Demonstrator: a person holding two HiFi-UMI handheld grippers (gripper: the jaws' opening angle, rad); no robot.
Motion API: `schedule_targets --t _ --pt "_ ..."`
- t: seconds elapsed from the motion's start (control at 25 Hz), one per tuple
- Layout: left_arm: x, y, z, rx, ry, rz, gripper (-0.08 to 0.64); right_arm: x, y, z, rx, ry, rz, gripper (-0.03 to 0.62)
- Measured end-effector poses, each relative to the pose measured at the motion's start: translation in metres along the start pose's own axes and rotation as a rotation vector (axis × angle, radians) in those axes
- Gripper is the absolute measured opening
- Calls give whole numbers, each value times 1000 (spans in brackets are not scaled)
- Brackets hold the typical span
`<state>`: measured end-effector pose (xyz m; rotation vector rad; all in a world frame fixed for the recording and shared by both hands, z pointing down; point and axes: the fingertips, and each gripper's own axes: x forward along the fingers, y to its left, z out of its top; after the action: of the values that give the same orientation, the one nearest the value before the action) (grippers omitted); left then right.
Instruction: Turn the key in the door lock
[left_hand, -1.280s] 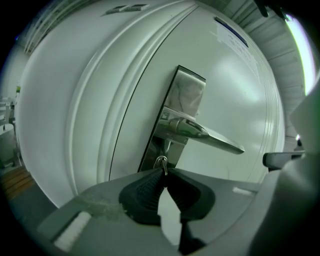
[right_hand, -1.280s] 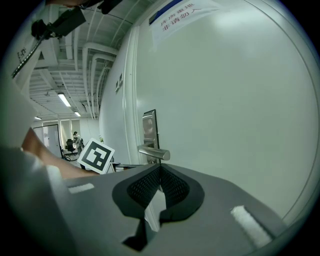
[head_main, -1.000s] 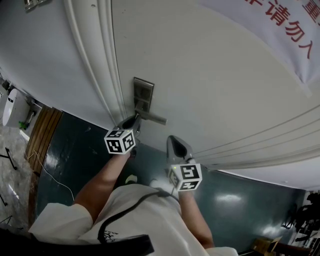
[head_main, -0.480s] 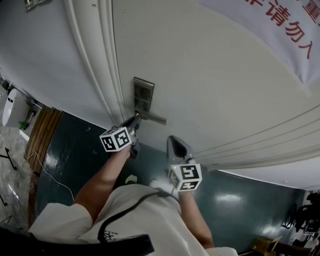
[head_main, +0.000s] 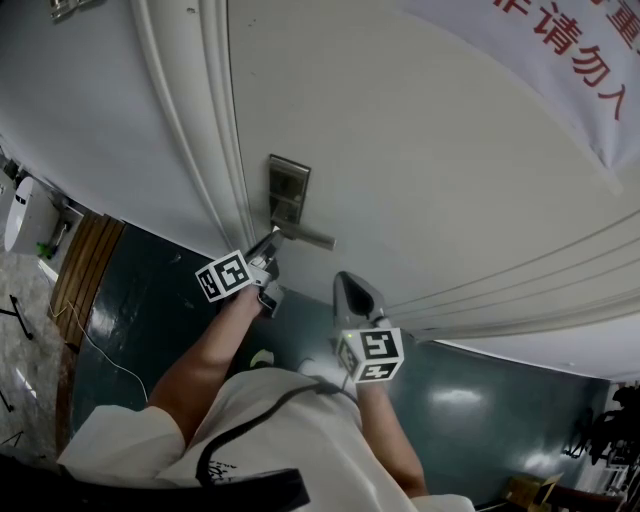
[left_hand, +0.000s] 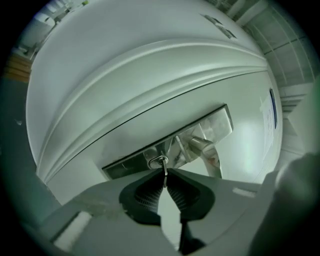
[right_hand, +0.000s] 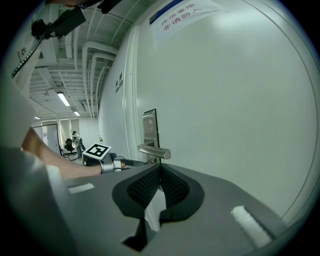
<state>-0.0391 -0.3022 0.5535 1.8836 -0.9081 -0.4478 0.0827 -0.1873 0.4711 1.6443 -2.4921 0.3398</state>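
A white door (head_main: 420, 150) carries a metal lock plate (head_main: 288, 188) with a lever handle (head_main: 308, 237). In the left gripper view a thin key (left_hand: 164, 174) sticks out of the keyhole (left_hand: 158, 161) in the plate (left_hand: 220, 124), below the handle (left_hand: 202, 145). My left gripper (left_hand: 164, 181) is shut on the key, its pads pinching the flat bow. In the head view this gripper (head_main: 270, 243) sits just under the handle. My right gripper (head_main: 345, 282) hovers right of it, off the door, jaws shut (right_hand: 160, 168) on nothing.
The door frame (head_main: 185, 120) runs along the left of the lock. A white sign with red print (head_main: 590, 60) hangs on the door at upper right. Dark green floor (head_main: 150, 300) lies below. The right gripper view shows the handle (right_hand: 154, 151) and my left gripper's marker cube (right_hand: 97, 151).
My left gripper has rolled about its own axis while staying on the key; its marker cube now sits tilted in the head view. The right gripper has not moved.
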Motion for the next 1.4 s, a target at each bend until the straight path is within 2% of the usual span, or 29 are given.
schedule_targets --t 0.32,0.4,0.56,0.8,0.92,1.08,1.4 --pt "0 -1 1 -295 -37 -129 32 -2 -1 -2 0 0 -10 9" --pt "0 -3 1 -332 -33 -156 38 -3 -1 -3 5 5 -11 9" --pt "1 -5 1 -355 -29 -177 40 -3 -1 -2 6 -1 -12 9" --pt "0 -3 1 -460 -46 -196 49 -5 -2 -3 8 -3 -21 9" --pt "0 -4 1 -451 -42 -201 49 -7 -3 -3 8 -4 -25 9" --pt "0 0 0 -365 -24 -152 54 -9 -5 -4 10 -6 -29 9" --pt "-9 3 4 -305 -7 -133 149 -13 -7 -3 22 -22 -28 9"
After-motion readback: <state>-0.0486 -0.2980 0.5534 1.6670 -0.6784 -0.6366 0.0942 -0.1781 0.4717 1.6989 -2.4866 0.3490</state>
